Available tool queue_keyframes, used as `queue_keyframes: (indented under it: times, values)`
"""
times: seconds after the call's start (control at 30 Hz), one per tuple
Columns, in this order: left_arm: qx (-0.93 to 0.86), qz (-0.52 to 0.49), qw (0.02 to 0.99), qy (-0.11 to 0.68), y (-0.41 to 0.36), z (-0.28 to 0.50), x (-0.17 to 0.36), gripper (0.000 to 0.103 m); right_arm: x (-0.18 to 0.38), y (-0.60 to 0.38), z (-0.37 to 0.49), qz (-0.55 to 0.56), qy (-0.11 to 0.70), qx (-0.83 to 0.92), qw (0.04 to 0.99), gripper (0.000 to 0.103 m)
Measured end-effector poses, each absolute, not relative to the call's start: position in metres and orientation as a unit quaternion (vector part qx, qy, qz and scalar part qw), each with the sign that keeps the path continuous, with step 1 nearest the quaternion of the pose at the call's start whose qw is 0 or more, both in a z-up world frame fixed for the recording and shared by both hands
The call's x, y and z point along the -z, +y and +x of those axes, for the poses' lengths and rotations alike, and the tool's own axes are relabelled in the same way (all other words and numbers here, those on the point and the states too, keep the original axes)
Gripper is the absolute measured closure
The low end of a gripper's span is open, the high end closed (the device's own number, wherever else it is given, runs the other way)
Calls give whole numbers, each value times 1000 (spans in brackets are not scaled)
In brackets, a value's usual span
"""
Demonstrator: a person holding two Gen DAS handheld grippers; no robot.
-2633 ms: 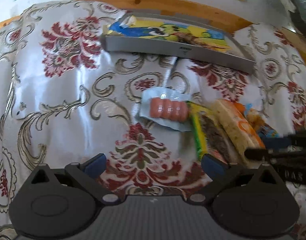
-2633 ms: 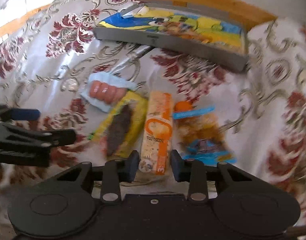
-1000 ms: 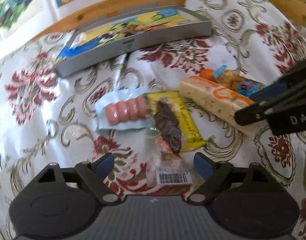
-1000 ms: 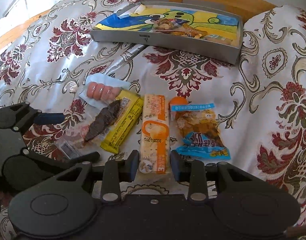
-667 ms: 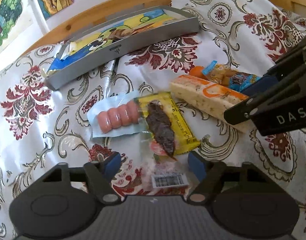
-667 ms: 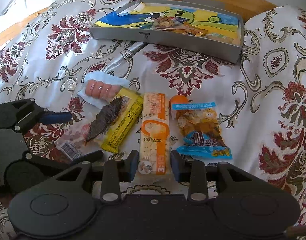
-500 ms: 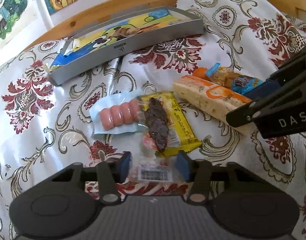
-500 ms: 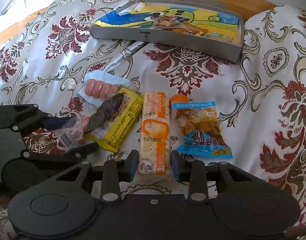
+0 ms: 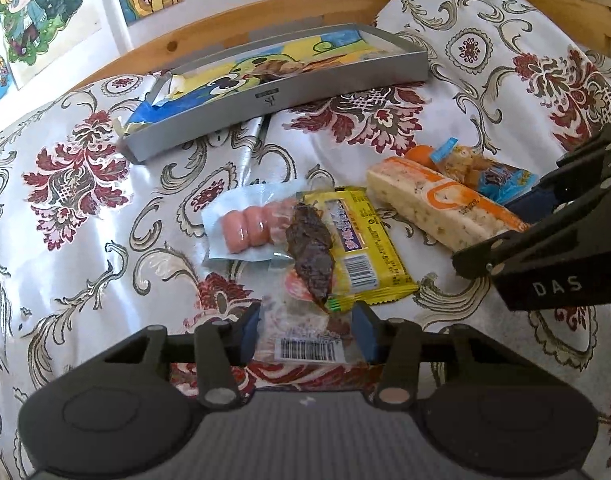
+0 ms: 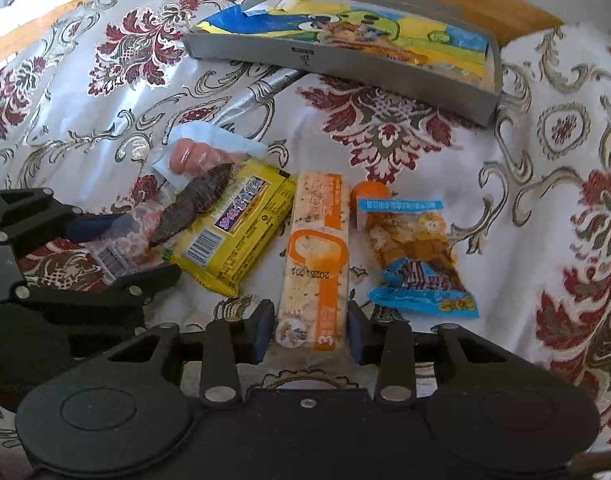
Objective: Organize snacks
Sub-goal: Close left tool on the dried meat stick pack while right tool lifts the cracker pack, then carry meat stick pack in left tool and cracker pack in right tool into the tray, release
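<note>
Our left tool (image 9: 305, 330) is now clenched on the near end of the clear packet with dried meat (image 9: 309, 256); half a second ago its pads were only closing in, and before that they stood wide apart. The packet's far end lies across the yellow bar (image 9: 363, 248) and the sausage pack (image 9: 245, 228), so we judge it ready to lift. Our right tool (image 10: 309, 330) has not changed: it grasps the near end of the orange cracker pack (image 10: 317, 256) on the flowered cloth, with the blue snack bag (image 10: 417, 252) just beside it. The grey tray (image 9: 281, 96) (probably where the snacks go) waits at the far side, already holding at least one snack
</note>
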State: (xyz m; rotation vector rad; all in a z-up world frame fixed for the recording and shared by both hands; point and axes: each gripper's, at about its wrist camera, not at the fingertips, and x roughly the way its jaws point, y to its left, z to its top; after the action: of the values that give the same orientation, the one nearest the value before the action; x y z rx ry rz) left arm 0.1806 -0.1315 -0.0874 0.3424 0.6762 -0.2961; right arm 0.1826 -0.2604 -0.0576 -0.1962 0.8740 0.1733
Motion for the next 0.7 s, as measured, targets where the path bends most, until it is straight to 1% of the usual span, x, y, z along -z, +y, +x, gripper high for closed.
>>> queue_keyframes:
  times: [0.17, 0.4, 0.57, 0.7]
  values:
    - [144, 174, 920, 320, -132, 177, 87, 51, 55, -255, 178, -128, 397, -74, 906, 68]
    - [141, 204, 921, 300, -134, 169, 86, 52, 57, -228, 163, -257, 333, -66, 905, 69]
    - [135, 217, 922, 291, -130, 165, 84, 52, 54, -225, 158, -286, 300, -58, 908, 69]
    - [127, 225, 925, 277, -126, 162, 80, 52, 48, -226, 156, -275, 286, -61, 916, 69]
